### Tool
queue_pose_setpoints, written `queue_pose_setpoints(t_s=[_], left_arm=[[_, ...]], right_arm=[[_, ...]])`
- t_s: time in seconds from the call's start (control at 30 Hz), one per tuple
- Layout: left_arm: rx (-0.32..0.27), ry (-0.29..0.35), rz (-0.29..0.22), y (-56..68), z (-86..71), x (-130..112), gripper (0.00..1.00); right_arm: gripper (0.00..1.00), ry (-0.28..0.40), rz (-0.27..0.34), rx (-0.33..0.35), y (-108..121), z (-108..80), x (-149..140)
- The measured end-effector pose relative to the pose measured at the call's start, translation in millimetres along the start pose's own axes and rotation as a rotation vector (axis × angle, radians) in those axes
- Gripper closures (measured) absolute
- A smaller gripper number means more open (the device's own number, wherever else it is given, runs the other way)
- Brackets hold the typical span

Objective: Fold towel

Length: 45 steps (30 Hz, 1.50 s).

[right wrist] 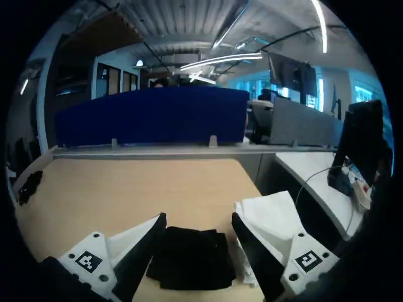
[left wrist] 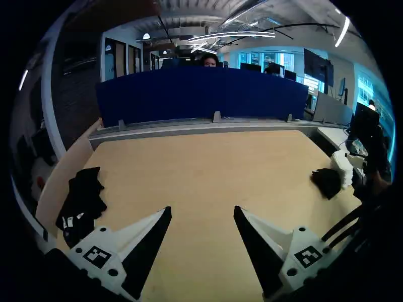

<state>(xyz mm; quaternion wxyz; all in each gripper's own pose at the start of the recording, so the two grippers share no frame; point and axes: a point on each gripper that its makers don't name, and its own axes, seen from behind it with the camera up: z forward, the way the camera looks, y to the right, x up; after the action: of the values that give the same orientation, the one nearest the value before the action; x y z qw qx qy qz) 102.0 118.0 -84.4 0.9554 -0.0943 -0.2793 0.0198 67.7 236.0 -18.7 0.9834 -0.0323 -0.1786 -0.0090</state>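
**Q:** How do the jaws stand?

**A:** Both pairs are spread wide and neither grips anything. The left gripper (left wrist: pixel 201 209) hovers above bare wood with nothing between its fingers. The right gripper (right wrist: pixel 199 216) sits low over a black towel (right wrist: pixel 194 259), which lies in the gap between its two fingers. Neither finger presses on the towel, and I cannot tell whether they brush it.

**Q:** Where is that towel on the table?

**A:** It lies near the right front corner of the pale wooden table (right wrist: pixel 151 186), as a flat and roughly squared packet. Just beside it is a white towel (right wrist: pixel 267 214), partly hidden behind the right-hand finger and close to the table's edge.

**Q:** Why hold the grippers that way?

**A:** This is my judgement. The open straddle lets the right jaws close on the packet or lift clear of it. The left gripper waits over open wood, ready to help.

**Q:** What about edges and room to move?

**A:** The middle of the table is bare, which gives plenty of space to spread cloth out. A dark cloth (left wrist: pixel 83 201) lies bunched at the far left edge. A blue partition (left wrist: pixel 201 95) runs along the back. Past the right edge there is another desk with a monitor (right wrist: pixel 362 136) and cables, so that side is tight. The white towel could slip off there.
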Motion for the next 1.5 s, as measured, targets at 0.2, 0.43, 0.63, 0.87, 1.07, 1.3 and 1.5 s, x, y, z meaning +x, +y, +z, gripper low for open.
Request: queue_pose_setpoints(t_s=[0.2, 0.43, 0.63, 0.87, 1.07, 1.3, 1.5], left_arm=[[0.009, 0.044, -0.001, -3.9, 1.0, 13, 0.08], [0.016, 0.114, -0.022, -10.1, 1.4, 29, 0.09], [0.025, 0.19, -0.036, -19.9, 2.2, 47, 0.09], [0.044, 0.284, -0.053, -37.7, 1.5, 68, 0.09], [0.073, 0.379, -0.063, -57.2, -3.4, 91, 0.09], [0.087, 0.44, -0.068, -74.3, -2.4, 106, 0.09], [0.094, 0.467, -0.074, -85.7, 2.0, 113, 0.09]], right_arm=[[0.0, 0.14, -0.032, -0.03, -10, -7.9, 34], [0.0, 0.233, -0.045, -0.021, -30, -16.3, 66], [0.0, 0.29, -0.04, -0.018, -53, -25.5, 92], [0.0, 0.332, -0.036, 0.002, -93, -36.0, 113], [0.0, 0.347, -0.05, 0.018, -133, -44.1, 126], [0.0, 0.359, -0.044, 0.05, -184, -45.4, 133], [0.0, 0.358, -0.041, 0.084, -224, -41.9, 138]])
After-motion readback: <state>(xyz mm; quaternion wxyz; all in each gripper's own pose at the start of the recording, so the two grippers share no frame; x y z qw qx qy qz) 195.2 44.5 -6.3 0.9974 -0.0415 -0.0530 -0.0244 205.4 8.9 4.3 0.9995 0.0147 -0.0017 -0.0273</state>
